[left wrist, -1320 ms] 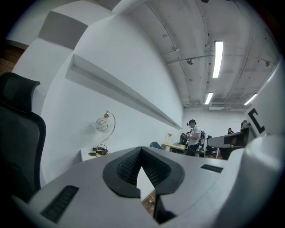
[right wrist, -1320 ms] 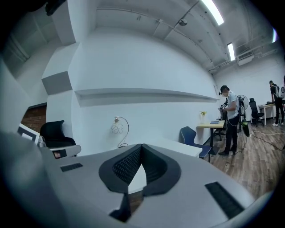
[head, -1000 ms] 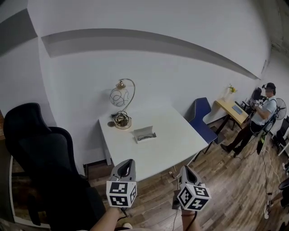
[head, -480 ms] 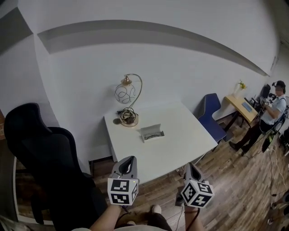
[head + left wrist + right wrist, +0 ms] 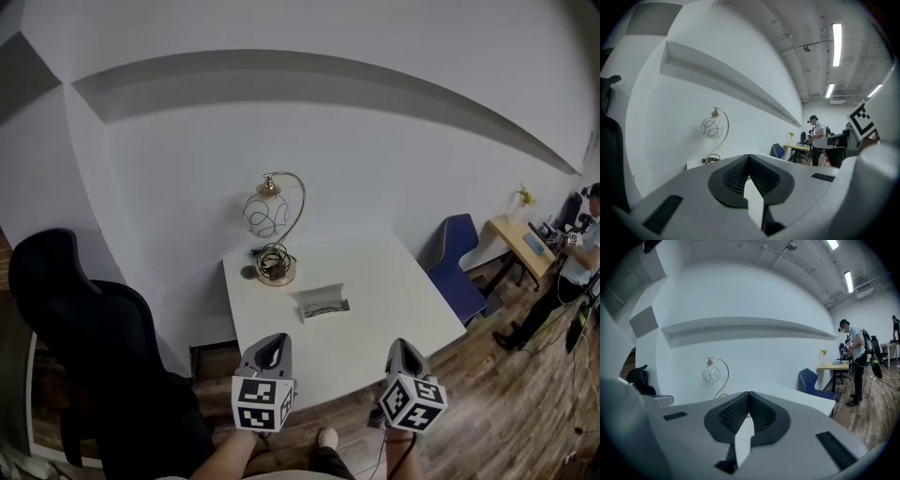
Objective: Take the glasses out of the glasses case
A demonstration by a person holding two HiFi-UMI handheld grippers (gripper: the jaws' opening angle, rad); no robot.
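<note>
the glasses case (image 5: 323, 302) sits just below the middle of the head view, on a white table (image 5: 394, 281), a little to the lower right of the base of a lamp (image 5: 274, 220) with a curved gold arm and a round glass shade. the case is small, pale grey and rectangular; it lies open with its lid tipped up along the far edge, and dark-framed glasses (image 5: 327, 309) lie flat inside the tray. they are too small to make out in detail. both grippers are low in the frame, short of the table's near edge and well apart from the case. the left gripper (image 5: 273, 345) at lower centre-left has its jaws pressed together with nothing between them, as its own view (image 5: 749, 158) shows. the right gripper (image 5: 401, 351) at lower centre-right is likewise closed and empty (image 5: 749, 394). a black chair (image 5: 84, 328) fills the lower left, a blue chair (image 5: 459, 262) stands right of the table, and a person (image 5: 579, 272) stands at the far right edge beside a small wooden desk (image 5: 525, 248).
</note>
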